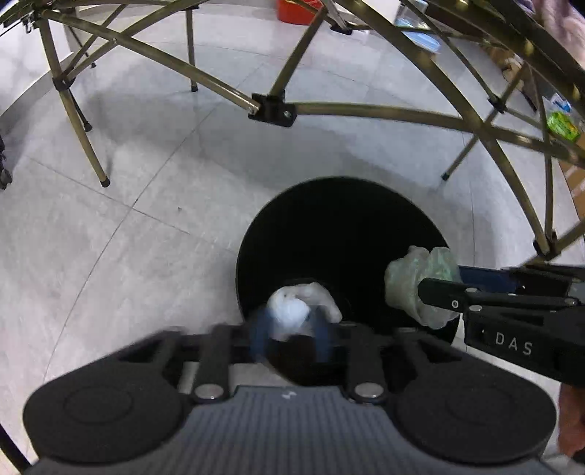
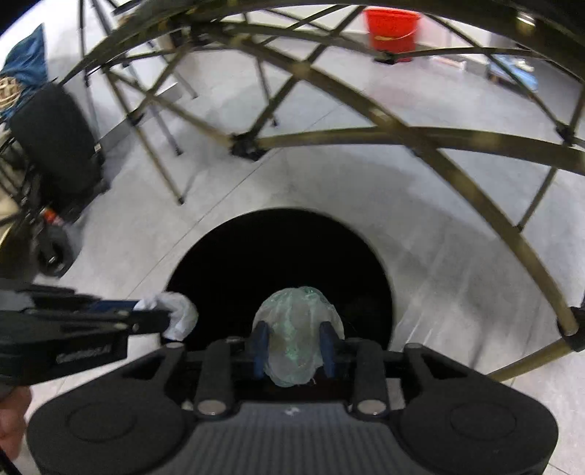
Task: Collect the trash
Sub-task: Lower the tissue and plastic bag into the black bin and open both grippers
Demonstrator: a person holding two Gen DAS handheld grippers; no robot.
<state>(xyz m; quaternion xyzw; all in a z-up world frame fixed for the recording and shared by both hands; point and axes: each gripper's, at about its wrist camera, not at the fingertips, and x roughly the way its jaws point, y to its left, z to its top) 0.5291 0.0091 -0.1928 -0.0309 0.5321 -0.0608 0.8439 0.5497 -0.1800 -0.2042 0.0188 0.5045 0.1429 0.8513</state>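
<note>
Right gripper (image 2: 293, 347): blue fingers closed on a crumpled greenish plastic wad (image 2: 298, 332), held over the bin's opening.
Left gripper (image 2: 166, 318): reaches in from the left edge, clamped on a white crumpled wad (image 2: 181, 318) at the bin's left rim.
Bin (image 2: 278, 255): round, black inside (contents too dark to tell), standing on grey floor tiles (image 2: 438, 255).
Background: folding table frame (image 2: 365, 135) arching overhead, red bucket (image 2: 391, 29) beyond it, black case (image 2: 55, 142) at left.

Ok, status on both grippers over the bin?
Left gripper shut on white wad. Right gripper shut on greenish plastic wad. Both over the black bin. Nothing blocking the opening.
</note>
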